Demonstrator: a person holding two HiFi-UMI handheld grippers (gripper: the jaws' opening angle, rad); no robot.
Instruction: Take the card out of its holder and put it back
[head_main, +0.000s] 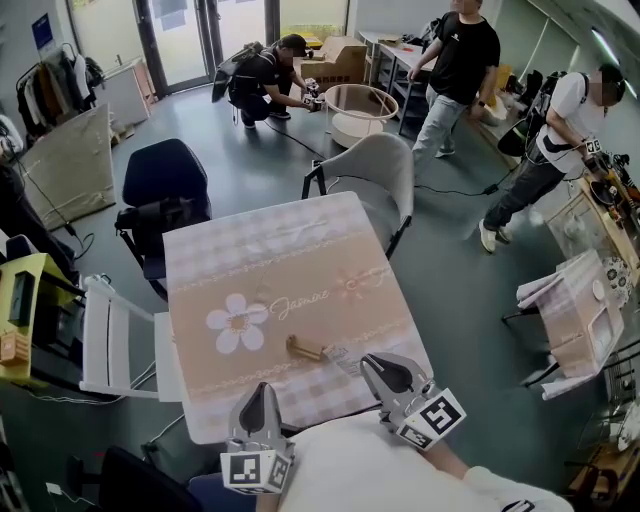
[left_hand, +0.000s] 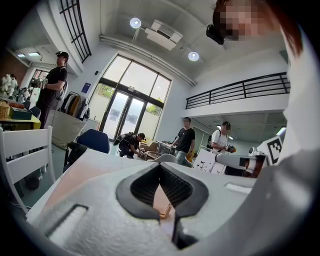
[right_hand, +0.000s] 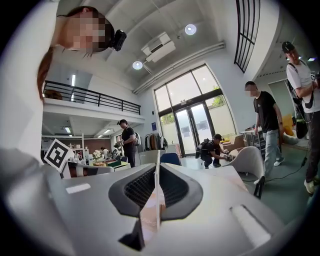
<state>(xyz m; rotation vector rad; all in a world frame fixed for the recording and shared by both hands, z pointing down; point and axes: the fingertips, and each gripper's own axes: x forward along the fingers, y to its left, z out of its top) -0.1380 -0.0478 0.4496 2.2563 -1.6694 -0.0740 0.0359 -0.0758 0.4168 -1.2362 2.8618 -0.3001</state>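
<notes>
A small wooden card holder (head_main: 305, 348) lies on the checked tablecloth (head_main: 270, 270), near the table's front edge. In the head view my right gripper (head_main: 378, 365) is just right of it, shut on a thin pale card (head_main: 340, 355) that reaches toward the holder. The right gripper view shows this card (right_hand: 158, 200) edge-on, pinched between the ribbed pads of my right gripper (right_hand: 158, 170). My left gripper (head_main: 262, 388) hovers over the front edge, left of the holder. Its jaw tips meet with nothing held (left_hand: 160, 167). The holder (left_hand: 164, 212) shows through the gap below them.
A grey chair (head_main: 370, 175) stands at the table's far side, a white chair (head_main: 110, 340) at its left and a dark blue chair (head_main: 165, 175) behind. A small covered table (head_main: 575, 310) is at the right. Several people move about in the background.
</notes>
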